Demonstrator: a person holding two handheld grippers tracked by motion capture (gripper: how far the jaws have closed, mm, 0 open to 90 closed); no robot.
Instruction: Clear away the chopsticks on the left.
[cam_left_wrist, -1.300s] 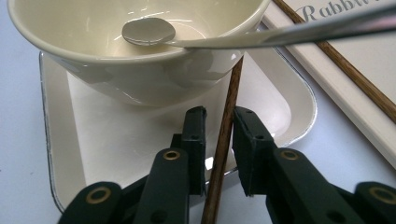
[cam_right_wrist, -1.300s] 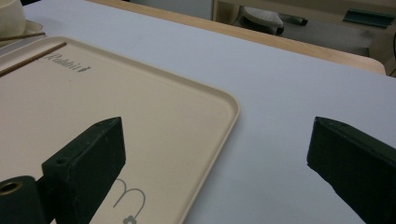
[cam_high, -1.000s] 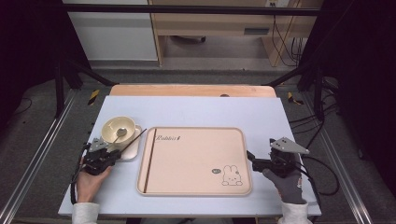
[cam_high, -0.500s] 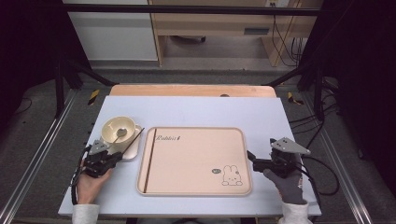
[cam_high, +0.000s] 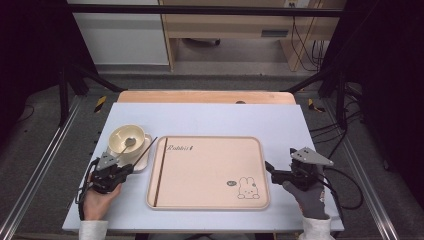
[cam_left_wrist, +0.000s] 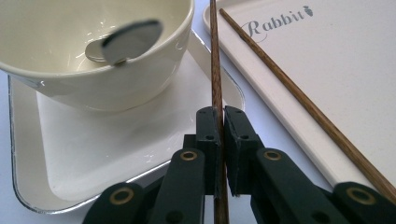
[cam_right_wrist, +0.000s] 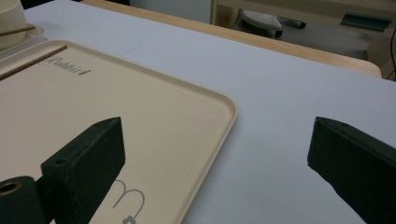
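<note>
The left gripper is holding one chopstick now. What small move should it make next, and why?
Probably carry the held chopstick sideways over the tray and lay it beside the other chopstick, which already lies along the tray's left edge. The left gripper has its jaws shut on the stick, clear of the bowl.

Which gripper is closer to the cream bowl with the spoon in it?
Left. The left gripper sits just in front of the cream round bowl, while the right gripper waits across the beige tray.
</note>
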